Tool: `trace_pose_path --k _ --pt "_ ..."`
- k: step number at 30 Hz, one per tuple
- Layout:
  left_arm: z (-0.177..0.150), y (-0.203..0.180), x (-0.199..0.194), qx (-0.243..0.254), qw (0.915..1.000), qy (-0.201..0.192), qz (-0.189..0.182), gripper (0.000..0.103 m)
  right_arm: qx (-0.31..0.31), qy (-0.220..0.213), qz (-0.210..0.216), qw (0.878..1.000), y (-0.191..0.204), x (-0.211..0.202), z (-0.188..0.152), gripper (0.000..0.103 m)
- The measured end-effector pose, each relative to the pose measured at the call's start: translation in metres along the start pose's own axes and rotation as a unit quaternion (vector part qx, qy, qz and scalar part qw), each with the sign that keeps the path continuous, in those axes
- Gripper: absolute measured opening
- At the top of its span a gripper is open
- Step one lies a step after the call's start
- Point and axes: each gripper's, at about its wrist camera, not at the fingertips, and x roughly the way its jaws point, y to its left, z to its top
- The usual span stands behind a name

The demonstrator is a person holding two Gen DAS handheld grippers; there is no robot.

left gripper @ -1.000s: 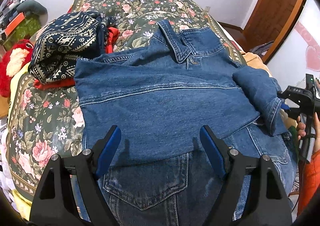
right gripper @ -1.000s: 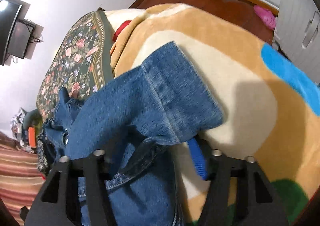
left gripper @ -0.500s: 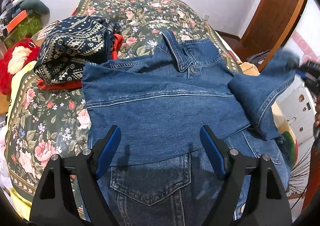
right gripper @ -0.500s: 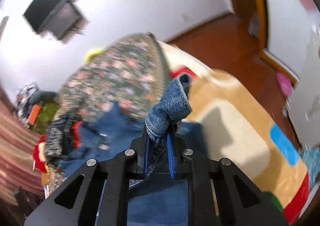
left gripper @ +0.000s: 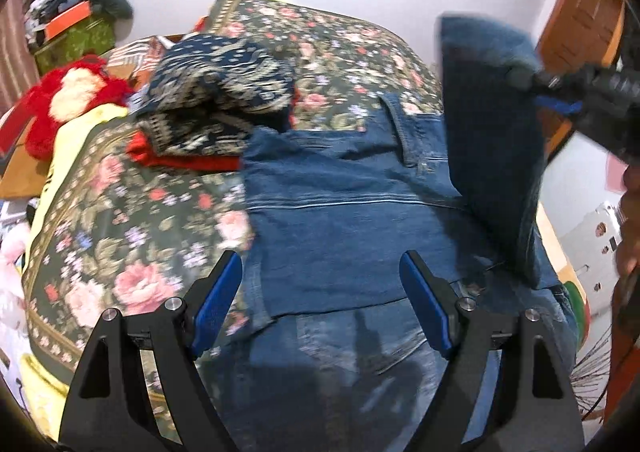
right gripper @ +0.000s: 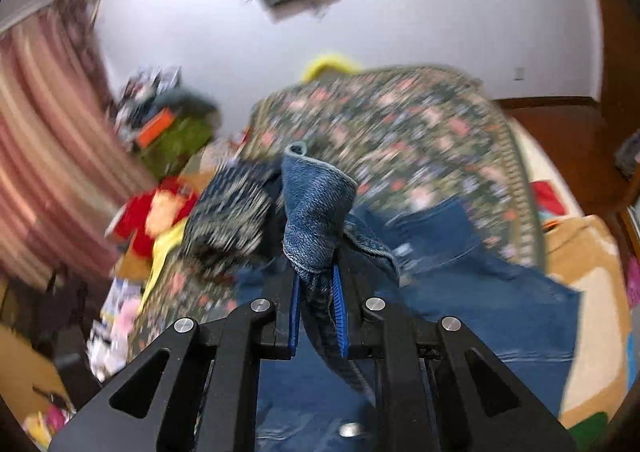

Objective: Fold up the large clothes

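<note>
Jaws of right gripper (right gripper: 317, 310) pinch denim jacket (left gripper: 360, 228) sleeve (right gripper: 316, 212) aloft.

Showing one denim jacket (left gripper: 352, 220) lying on one bed (left gripper: 132, 220), one patterned navy cloth (left gripper: 216, 92) sitting over one red garment (left gripper: 188, 162), one red plush toy (left gripper: 60, 100), two hand-held grippers (left gripper: 320, 300) (right gripper: 316, 300).

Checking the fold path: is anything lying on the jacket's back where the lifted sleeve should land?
Nothing visible. The right hand-held gripper holds the sleeve above the jacket, whose back is bare denim. The patterned clothes lie beside it, off to the left.
</note>
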Motion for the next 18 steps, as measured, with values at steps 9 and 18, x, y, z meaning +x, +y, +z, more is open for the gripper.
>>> trace_pose_path --k 9,18 --pt "-0.022 0.052 -0.011 -0.052 0.9985 0.010 0.015 0.081 -0.022 0.162 -0.001 0.986 0.029 0.096 -0.069 0.013" --pt "-0.028 0.055 -0.007 -0.068 0.9974 0.022 0.008 0.081 -0.017 0.221 0.013 0.975 0.029 0.089 -0.078 0.039"
